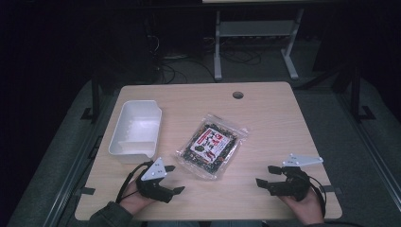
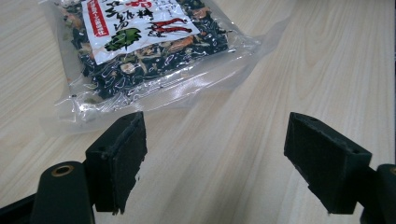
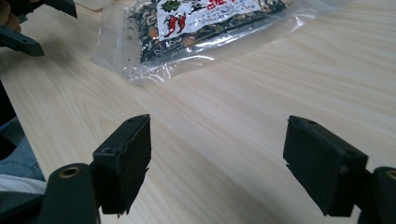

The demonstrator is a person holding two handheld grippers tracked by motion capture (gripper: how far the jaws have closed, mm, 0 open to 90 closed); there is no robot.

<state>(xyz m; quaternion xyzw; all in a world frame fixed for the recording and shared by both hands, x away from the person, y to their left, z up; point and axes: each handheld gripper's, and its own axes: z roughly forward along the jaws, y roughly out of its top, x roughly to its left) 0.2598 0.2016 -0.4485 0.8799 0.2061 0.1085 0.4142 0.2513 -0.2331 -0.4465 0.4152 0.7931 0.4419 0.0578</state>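
While the clear food packet [image 1: 212, 145] lies flat mid-table, the left gripper [image 1: 173, 178] sits just beside it, jaws spread; right gripper [image 1: 265, 176] farther off, also spread; white tub [image 1: 136, 130] left of it.

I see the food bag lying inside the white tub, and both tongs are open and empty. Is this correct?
Not quite. The food bag lies flat on the table, to the right of the white tub, which is empty, as the high view shows. The left tongs and right tongs are indeed open and empty.
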